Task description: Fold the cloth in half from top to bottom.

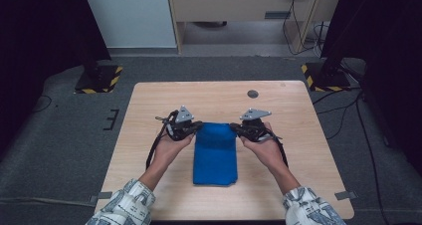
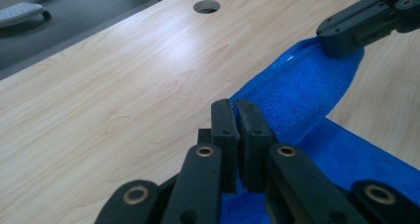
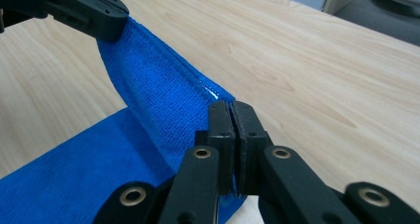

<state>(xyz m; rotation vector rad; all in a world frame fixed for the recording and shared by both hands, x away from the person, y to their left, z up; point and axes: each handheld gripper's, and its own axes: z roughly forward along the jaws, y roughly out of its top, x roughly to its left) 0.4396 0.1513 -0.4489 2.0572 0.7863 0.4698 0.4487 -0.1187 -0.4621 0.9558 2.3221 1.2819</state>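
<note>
A blue cloth [image 1: 215,154] lies lengthwise in the middle of the wooden table [image 1: 149,105]. Its far edge is lifted off the wood and stretched between both grippers. My left gripper [image 1: 198,127] is shut on the far left corner; in the left gripper view its jaws [image 2: 236,116] pinch the blue cloth [image 2: 297,92]. My right gripper [image 1: 233,129] is shut on the far right corner, and the right gripper view shows its jaws [image 3: 231,116] closed on the cloth [image 3: 158,92]. Each gripper view also shows the other gripper [image 2: 364,18] [image 3: 84,8] clamping the opposite corner.
A round cable hole [image 1: 253,93] sits in the tabletop at the far side, right of centre. Two stand bases with yellow-black tape [image 1: 98,78] [image 1: 323,76] rest on the floor beyond the table's far corners. Bare wood lies on both sides of the cloth.
</note>
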